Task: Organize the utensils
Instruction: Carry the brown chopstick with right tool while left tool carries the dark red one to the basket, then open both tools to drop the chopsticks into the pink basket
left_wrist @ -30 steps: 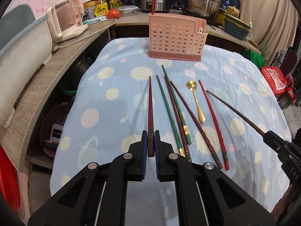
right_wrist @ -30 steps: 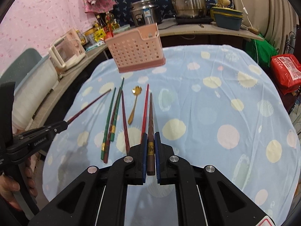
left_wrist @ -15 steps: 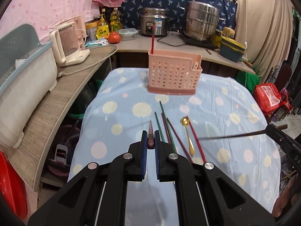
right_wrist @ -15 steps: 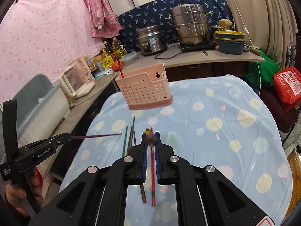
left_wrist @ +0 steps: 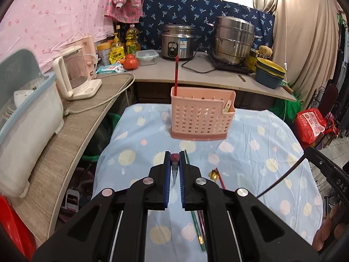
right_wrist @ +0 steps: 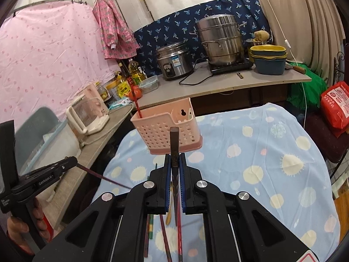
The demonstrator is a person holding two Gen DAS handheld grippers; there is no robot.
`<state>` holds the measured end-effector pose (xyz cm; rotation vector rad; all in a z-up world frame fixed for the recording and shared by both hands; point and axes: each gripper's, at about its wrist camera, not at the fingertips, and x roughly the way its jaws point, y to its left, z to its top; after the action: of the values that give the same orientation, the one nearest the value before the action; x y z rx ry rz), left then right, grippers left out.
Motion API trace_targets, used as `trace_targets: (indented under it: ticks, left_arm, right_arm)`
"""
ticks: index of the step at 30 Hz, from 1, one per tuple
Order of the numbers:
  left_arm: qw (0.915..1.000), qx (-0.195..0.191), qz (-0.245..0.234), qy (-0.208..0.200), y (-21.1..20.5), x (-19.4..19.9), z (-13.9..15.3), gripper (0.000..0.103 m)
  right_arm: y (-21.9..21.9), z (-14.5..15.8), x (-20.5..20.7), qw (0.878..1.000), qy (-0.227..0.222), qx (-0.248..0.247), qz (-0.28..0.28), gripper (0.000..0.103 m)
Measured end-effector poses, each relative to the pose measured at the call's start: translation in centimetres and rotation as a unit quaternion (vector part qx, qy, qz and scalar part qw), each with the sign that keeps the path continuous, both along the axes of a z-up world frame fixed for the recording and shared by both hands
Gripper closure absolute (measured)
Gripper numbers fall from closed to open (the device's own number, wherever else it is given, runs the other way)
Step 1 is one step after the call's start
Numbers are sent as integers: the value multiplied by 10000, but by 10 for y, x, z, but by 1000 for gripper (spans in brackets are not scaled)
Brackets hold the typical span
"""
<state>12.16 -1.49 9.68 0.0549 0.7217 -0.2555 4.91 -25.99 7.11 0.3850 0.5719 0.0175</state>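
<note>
left gripper (left_wrist: 175, 163): jaws clamped on a dark red chopstick (left_wrist: 175, 157), butt end poking up between the pads, up off the table
right gripper (right_wrist: 175, 161): pinching a brown chopstick (right_wrist: 174, 139) the same way
basket (left_wrist: 201, 115): pink, at the far end of the dotted tablecloth (left_wrist: 257, 148), one red chopstick (left_wrist: 176, 72) standing in its left end
leftovers: green chopsticks (left_wrist: 197, 233) and a gold spoon (left_wrist: 213, 174) lying on the cloth under the grippers

White letters "DAS" stand on the right hand-held gripper (left_wrist: 322, 174); "GenRobot.AI" on the left hand-held gripper (right_wrist: 74, 160).
</note>
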Motion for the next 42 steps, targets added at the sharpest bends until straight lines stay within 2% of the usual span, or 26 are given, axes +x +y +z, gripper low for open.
trace_targets:
  ticks: [6,12,19,21,24,29,34,37,38,40,41,42]
  left_arm:
    - [9990,-207,-158,-376,-16,34,44,96]
    - [9939,-496,-118,-977,-28,76,103,96]
    - [9855,-886,32,-1444,-33,128,141,96]
    - [9859,-888,60,-1418,-35,140,138,96]
    - [9890,-720,151,-1285,-41,160,120,96]
    - [9966,-197,195,-774,-55,182,60,96]
    - [9982,203,294,-477,-62,193,19,96]
    - [9983,317,322,-375,-64,195,6,96]
    - [9981,352,350,-357,-65,195,3,96]
    - [9970,504,434,-385,-67,194,-2,94]
    - [9966,561,459,-398,-68,193,-4,94]
    - [9957,655,521,-406,-69,192,-7,87]
  right_arm:
    - [-24,25,38,9990,-337,222,-175,96]
    - [-45,58,89,9941,-798,679,-276,96]
    - [-55,78,146,9843,-1244,1186,-394,96]
    - [-56,74,162,9829,-1278,1259,-425,96]
    - [-55,61,185,9836,-1183,1282,-463,96]
    - [-45,22,220,9922,-622,1021,-364,96]
    - [-37,-9,232,9954,-206,912,-200,95]
    - [-36,-16,232,9958,-135,893,-160,94]
    - [-35,-16,231,9958,-147,893,-156,92]
    - [-34,-17,227,9962,-158,815,-251,82]
    - [-34,-16,224,9965,-172,752,-328,71]
    - [-34,-16,219,9964,-216,727,-382,61]
